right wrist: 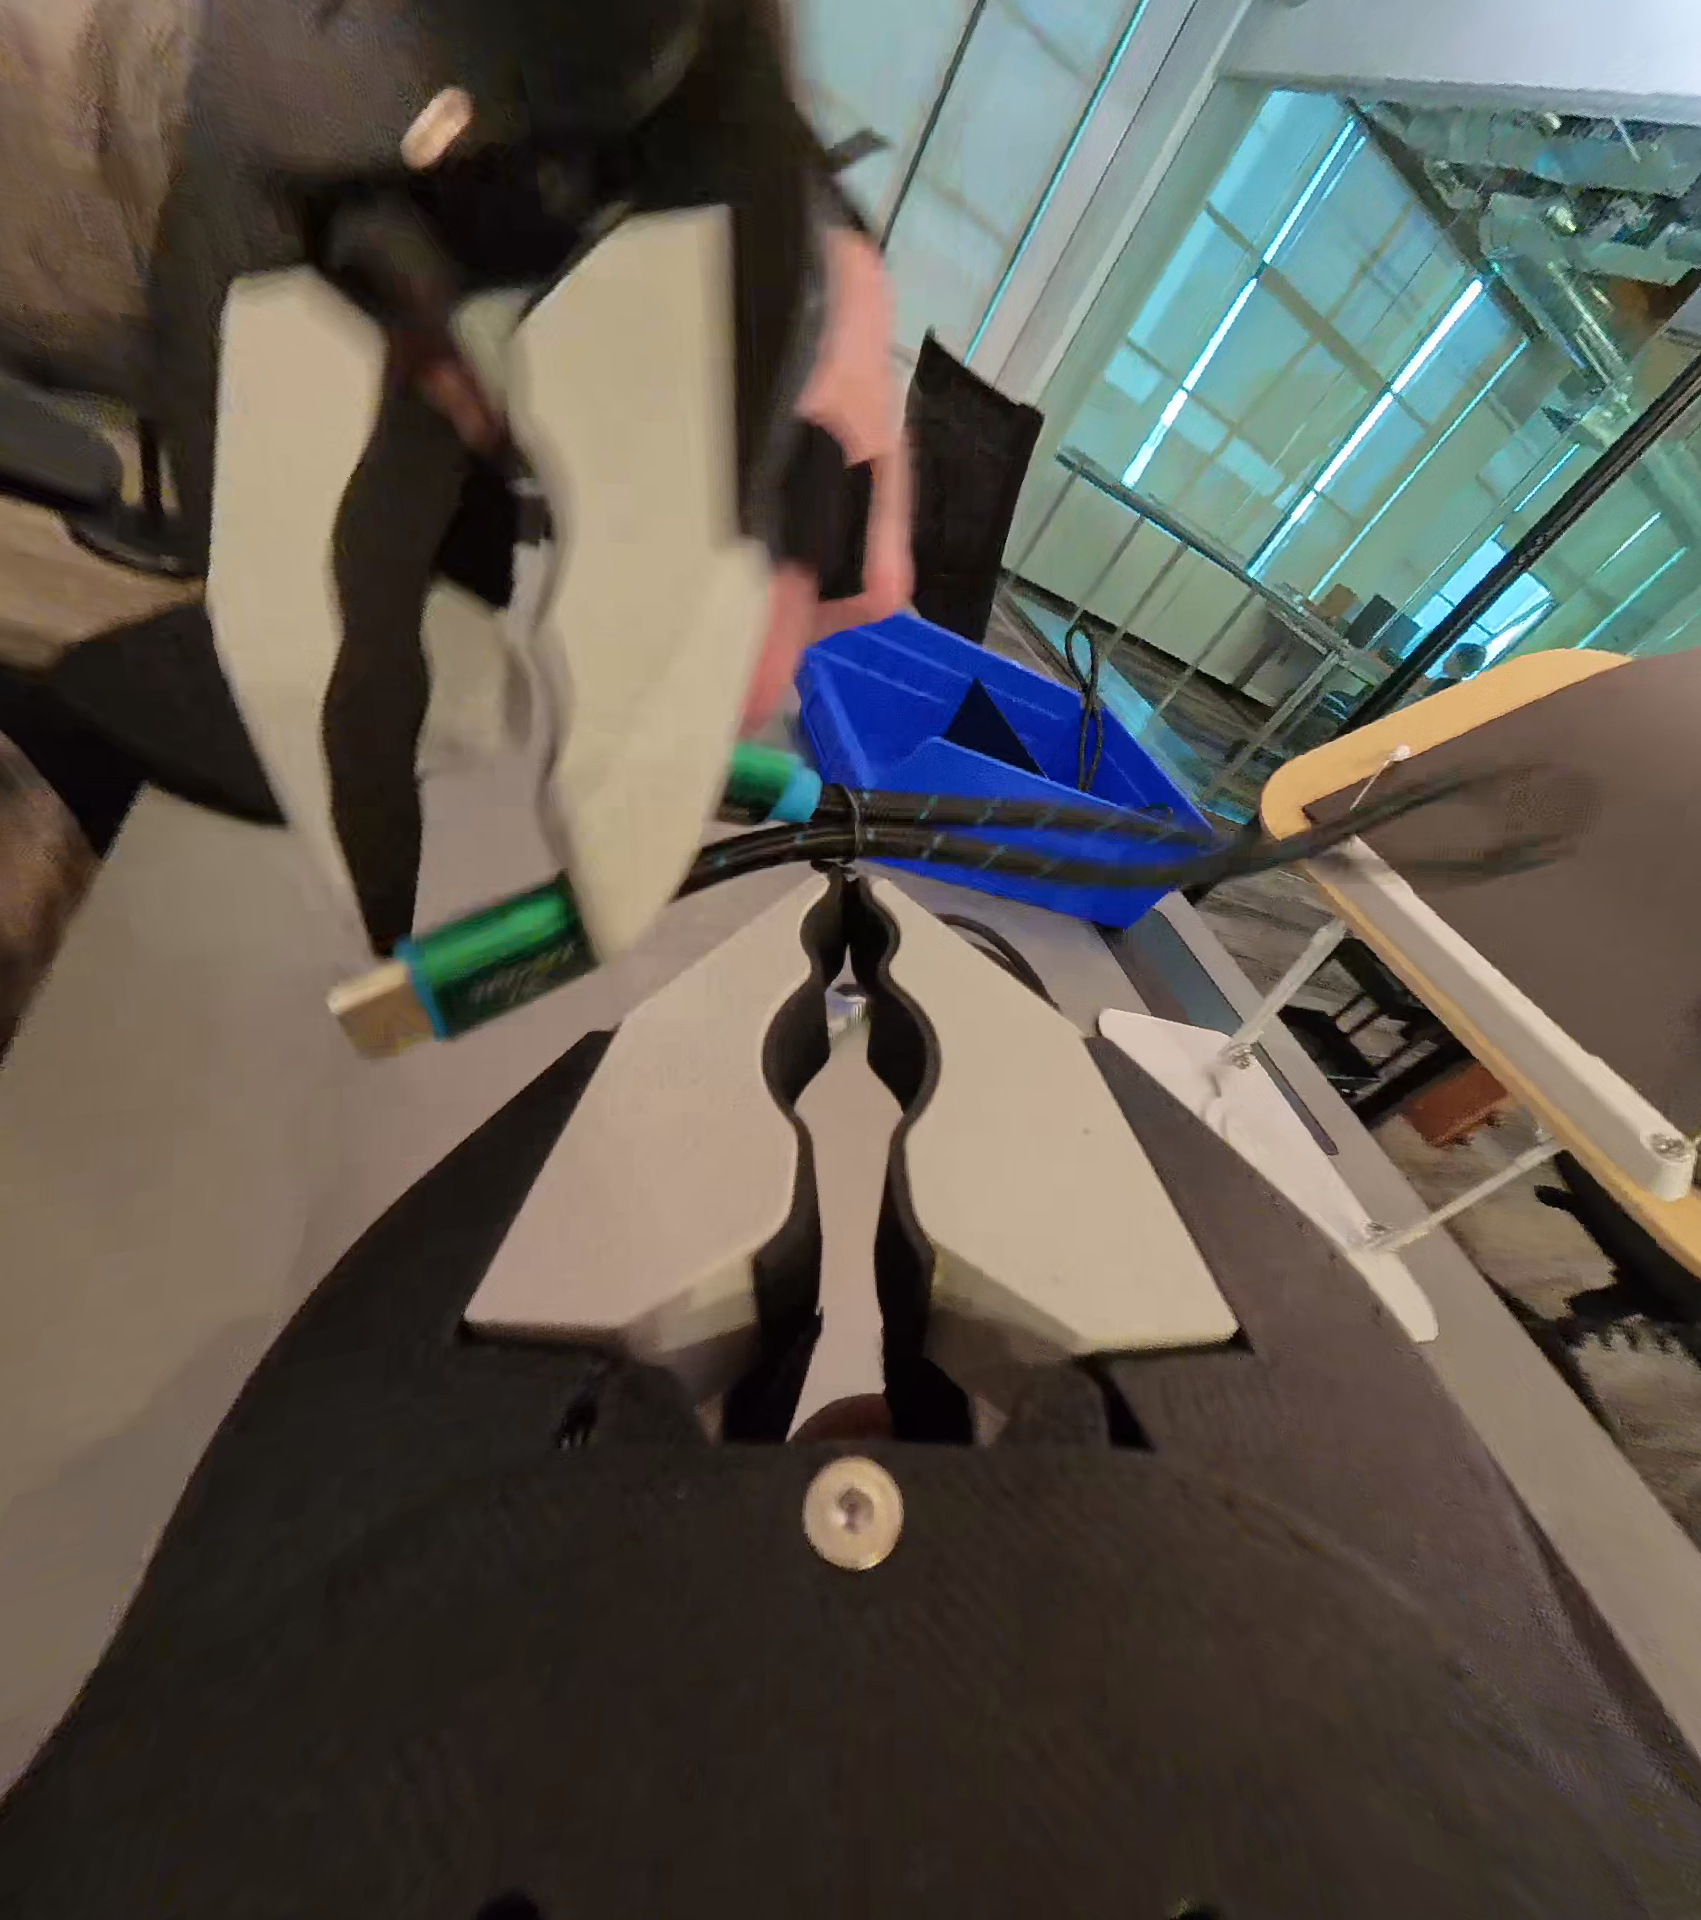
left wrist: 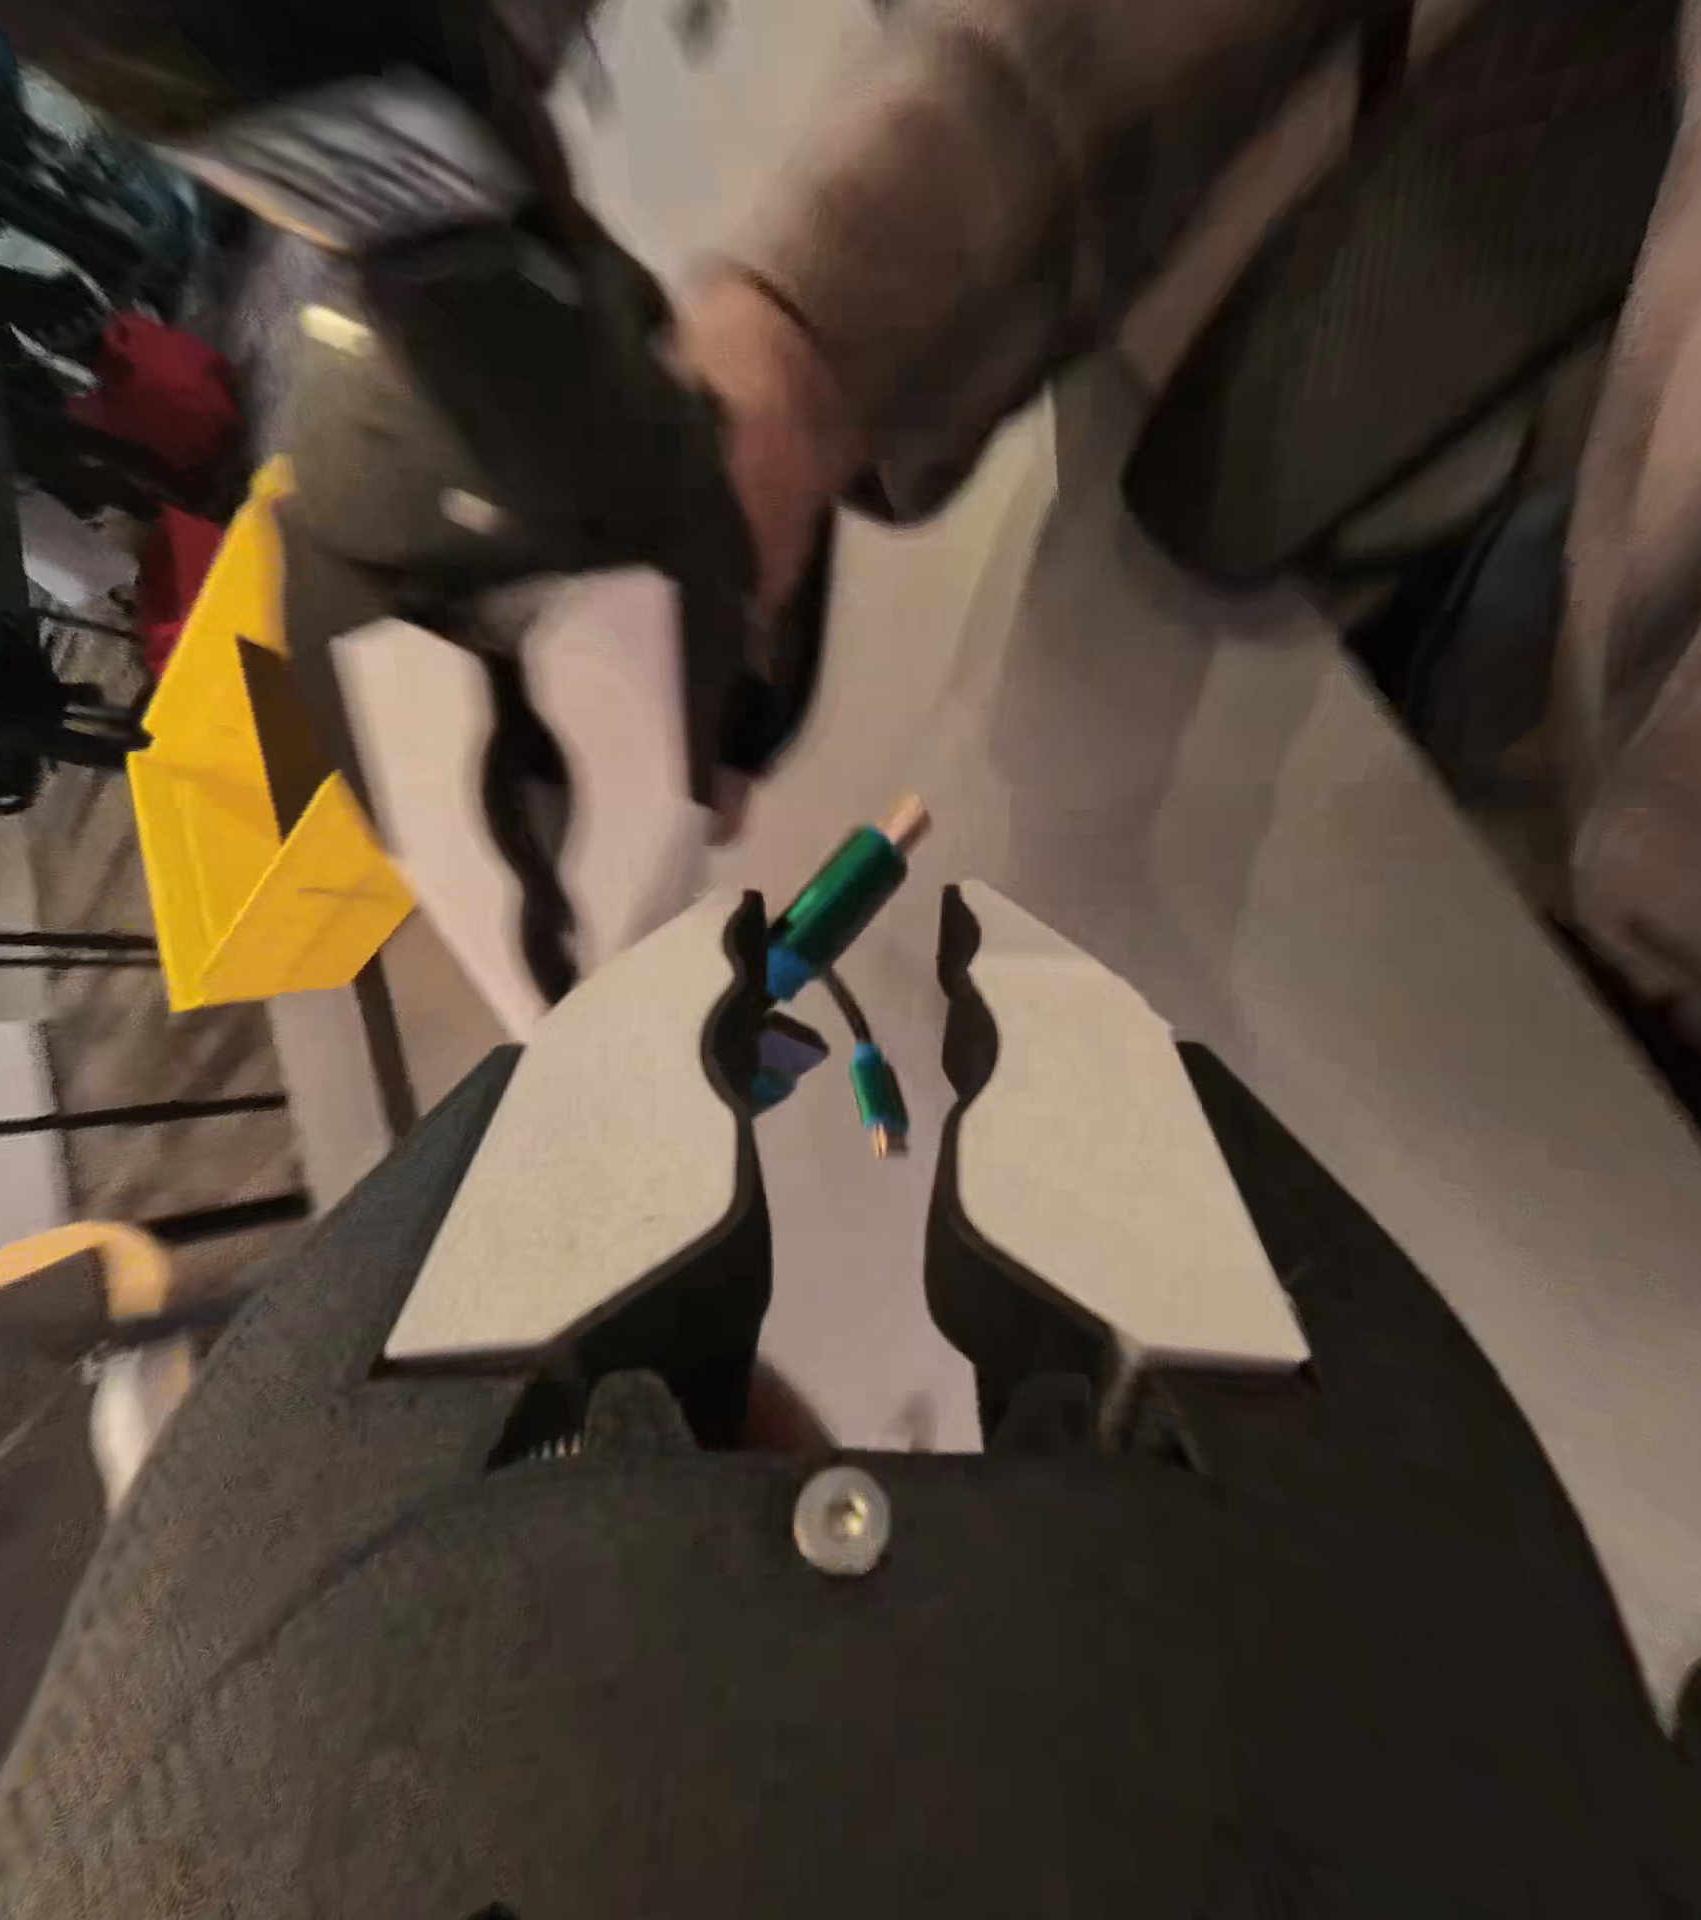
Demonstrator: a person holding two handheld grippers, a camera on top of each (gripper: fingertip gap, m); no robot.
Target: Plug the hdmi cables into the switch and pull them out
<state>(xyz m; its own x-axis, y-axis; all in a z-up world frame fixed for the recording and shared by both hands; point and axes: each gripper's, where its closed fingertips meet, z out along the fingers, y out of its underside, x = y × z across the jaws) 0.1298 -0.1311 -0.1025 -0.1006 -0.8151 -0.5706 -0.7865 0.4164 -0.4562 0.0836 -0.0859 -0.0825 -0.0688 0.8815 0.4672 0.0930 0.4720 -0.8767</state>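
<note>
The left tool [left wrist: 851,914] is tilted down toward the pale tabletop [left wrist: 1241,935], its two fingers standing apart with a clear gap between them. In that gap the left wrist view shows a green HDMI plug [left wrist: 841,896] with a gold tip, a blue collar and a thin black lead ending in a smaller green plug [left wrist: 877,1091]. Whether the left finger touches the larger plug cannot be told from here. In the right wrist view the same tool comes down from above, one pale finger [right wrist: 659,665] lying against the green plug, whose gold end juts out to the lower left.

The right tool [right wrist: 844,896] points forward, its fingers nearly closed, tips pinched at a tie on the bundled black braided HDMI cables [right wrist: 981,831]. A second green plug [right wrist: 768,781] sits just behind the left tool's finger. A blue bin [right wrist: 929,707] lies beyond the cables; a yellow bin [left wrist: 233,790] shows in the left wrist view. A person's hand [left wrist: 773,436] grips the right tool, blurred.
</note>
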